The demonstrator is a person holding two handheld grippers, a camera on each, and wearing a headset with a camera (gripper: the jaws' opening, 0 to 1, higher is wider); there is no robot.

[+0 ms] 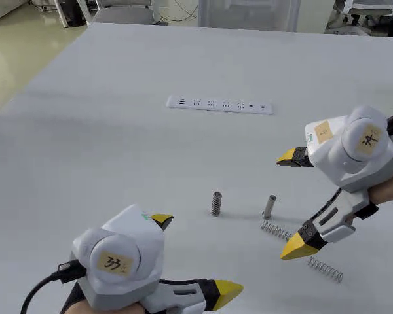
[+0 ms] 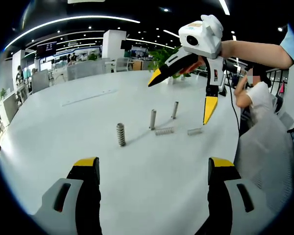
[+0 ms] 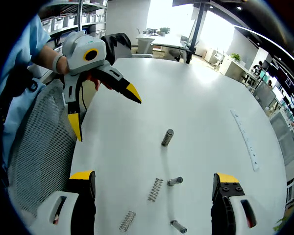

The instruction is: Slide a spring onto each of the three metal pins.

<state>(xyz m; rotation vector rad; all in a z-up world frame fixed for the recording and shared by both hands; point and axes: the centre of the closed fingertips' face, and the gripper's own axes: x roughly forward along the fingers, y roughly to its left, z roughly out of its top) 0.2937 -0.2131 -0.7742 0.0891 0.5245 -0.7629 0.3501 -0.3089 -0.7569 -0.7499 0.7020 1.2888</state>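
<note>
One pin (image 1: 216, 203) stood upright on the worktop (image 1: 118, 131), its spring already on. Two bare pins (image 3: 174, 181) stood near, with two loose springs (image 1: 275, 229) lying beside them. The right hand-held gripper (image 1: 293, 202) hung over these, wide open and empty, probably poised to pick one up. The left hand-held gripper (image 1: 193, 255), also agape and empty, hovered apart, likely ready to steady a pin.

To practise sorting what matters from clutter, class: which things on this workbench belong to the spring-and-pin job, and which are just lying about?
Belong to the job:
- pin with a spring on it
- bare pin
- second bare pin
- loose spring
- second loose spring
- left tongs and right tongs, both open

Just lying about:
- white power strip
- mesh chair
</note>
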